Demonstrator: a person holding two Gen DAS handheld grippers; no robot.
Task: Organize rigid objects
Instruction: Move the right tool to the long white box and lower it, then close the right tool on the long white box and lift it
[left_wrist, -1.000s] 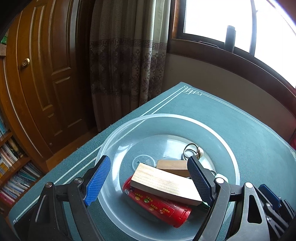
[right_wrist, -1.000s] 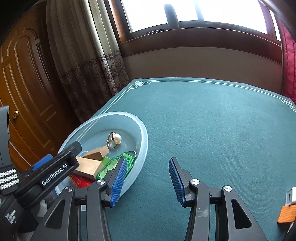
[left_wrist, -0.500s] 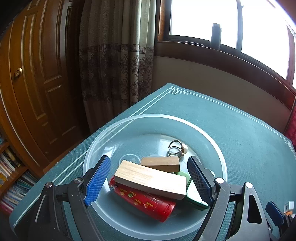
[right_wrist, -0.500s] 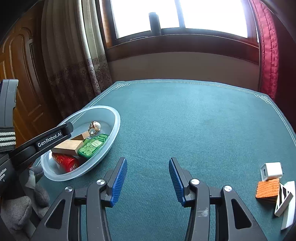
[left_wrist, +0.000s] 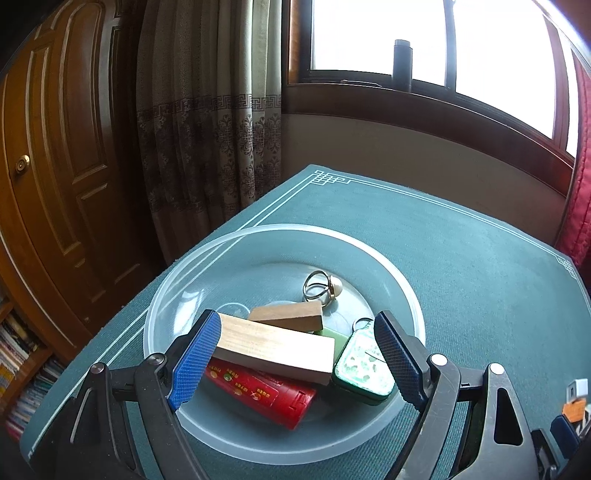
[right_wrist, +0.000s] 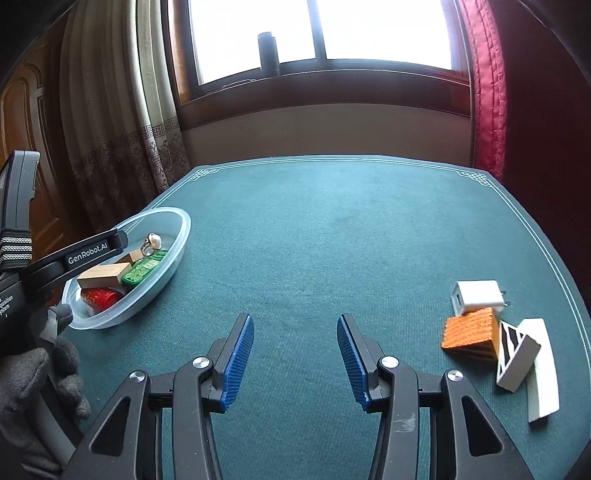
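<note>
A clear plastic bowl (left_wrist: 280, 236) (right_wrist: 173, 218) holds a long wooden block (left_wrist: 273, 347) (right_wrist: 103, 276), a smaller wooden wedge (left_wrist: 288, 315), a red tube (left_wrist: 266, 395) (right_wrist: 99, 297), a green case (left_wrist: 364, 369) (right_wrist: 142, 271) and a pearl ring (left_wrist: 323, 288) (right_wrist: 153, 242). My left gripper (left_wrist: 291, 354) hangs open just above the bowl with nothing between its fingers. My right gripper (right_wrist: 295, 354) stands open over bare green cloth. At the right of the table lie a white charger (right_wrist: 476, 295), an orange block (right_wrist: 469, 332), a black-and-white striped wedge (right_wrist: 515, 356) and a white bar (right_wrist: 541, 369).
The table (right_wrist: 332, 240) has a green cloth with a pale border line and ends near a wall under a window. A dark cylinder (right_wrist: 267, 51) stands on the sill. A wooden door (left_wrist: 62, 147) and curtain (left_wrist: 207, 110) are to the left. A gloved hand (right_wrist: 33, 369) holds the left gripper.
Both grippers have drawn back and risen; the bowl looks farther away. The right view has swung rightwards, bringing the charger, orange block and white pieces fully into sight.
</note>
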